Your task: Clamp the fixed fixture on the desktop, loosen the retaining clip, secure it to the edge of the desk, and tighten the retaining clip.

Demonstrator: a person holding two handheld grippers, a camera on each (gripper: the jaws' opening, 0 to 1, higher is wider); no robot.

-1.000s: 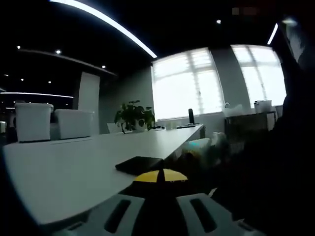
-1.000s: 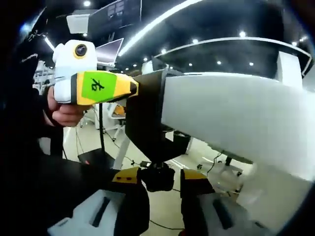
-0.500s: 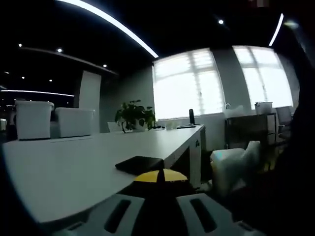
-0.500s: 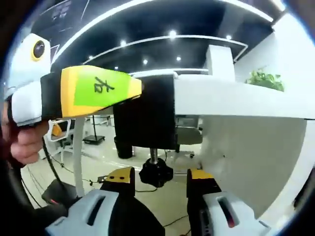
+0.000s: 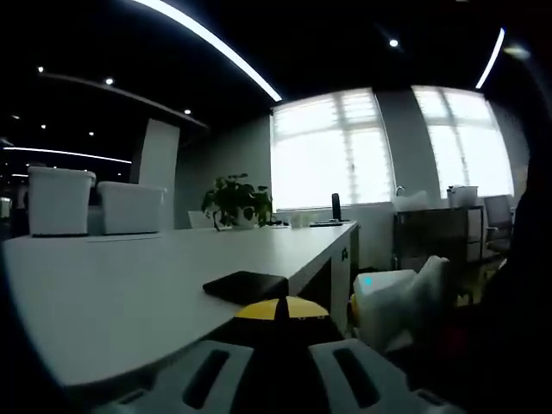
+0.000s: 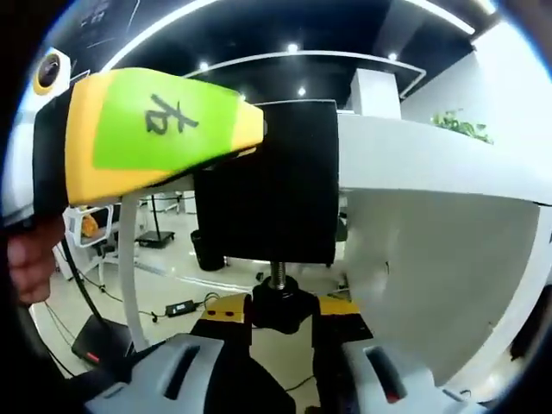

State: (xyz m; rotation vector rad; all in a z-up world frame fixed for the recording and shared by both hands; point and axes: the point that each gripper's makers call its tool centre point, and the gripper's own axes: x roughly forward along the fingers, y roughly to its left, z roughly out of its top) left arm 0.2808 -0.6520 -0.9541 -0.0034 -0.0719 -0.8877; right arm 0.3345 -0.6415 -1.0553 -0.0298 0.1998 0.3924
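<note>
Right gripper (image 6: 280,312): fingers closed on black screw knob (image 6: 280,304) under clamp (image 6: 276,207) at desk (image 6: 414,159) edge. Left gripper (image 6: 155,129) grips clamp's top; its finger gap can't be made out.

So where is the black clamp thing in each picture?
Left gripper view: the black clamp is low in the middle, its flat top lying on the desk.
Right gripper view: clamp is in the centre, hanging below the desk edge.
Shared landmark: the white desk.
</note>
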